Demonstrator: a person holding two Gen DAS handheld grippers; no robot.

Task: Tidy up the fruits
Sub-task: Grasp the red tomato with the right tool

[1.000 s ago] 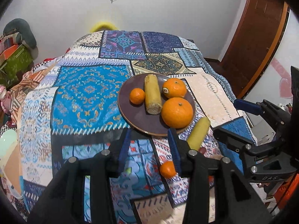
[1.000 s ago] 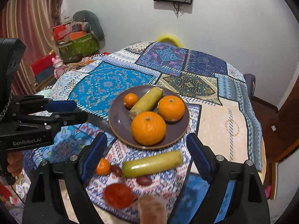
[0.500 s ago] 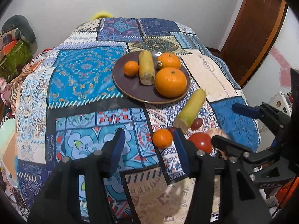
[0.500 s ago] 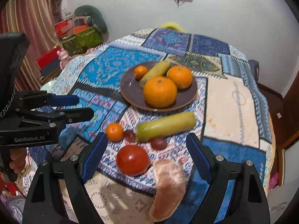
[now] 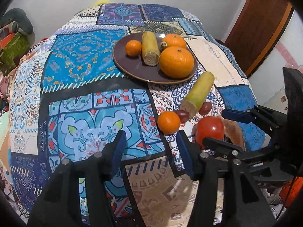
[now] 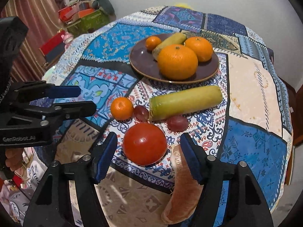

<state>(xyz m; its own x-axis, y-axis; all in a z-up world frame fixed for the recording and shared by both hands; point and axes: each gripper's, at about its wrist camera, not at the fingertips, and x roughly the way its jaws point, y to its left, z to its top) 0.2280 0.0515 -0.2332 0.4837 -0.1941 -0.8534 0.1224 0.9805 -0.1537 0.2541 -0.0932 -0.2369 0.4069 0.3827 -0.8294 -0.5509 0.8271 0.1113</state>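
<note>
The right gripper (image 6: 148, 154) is hanging wide open just above the near edge of the table, its blue pads framing the tomato (image 6: 144, 143) without touching it. The left gripper (image 5: 151, 149) is also standing open and empty, a little to the left, with the small orange (image 5: 168, 122) lying just beyond its right finger.

Four fruits are already sitting on the brown plate (image 6: 141, 64) at the far middle of the patterned cloth (image 6: 253, 87). The loose ones are waiting on the near side of it: the tomato, the small orange, a long yellow-green piece (image 6: 184, 102) just in front of the plate, two dark grapes (image 6: 141, 112) beside it, and a pale orange wedge (image 6: 181, 185) at the near edge, partly under the right finger.

The tomato is looking smooth, glossy and round, so it is probably going to be slippery and easy to bruise. Taking it across its widest middle, with a gentle squeeze, seems safest. The wedge lying so close may be getting in the finger's way.
</note>
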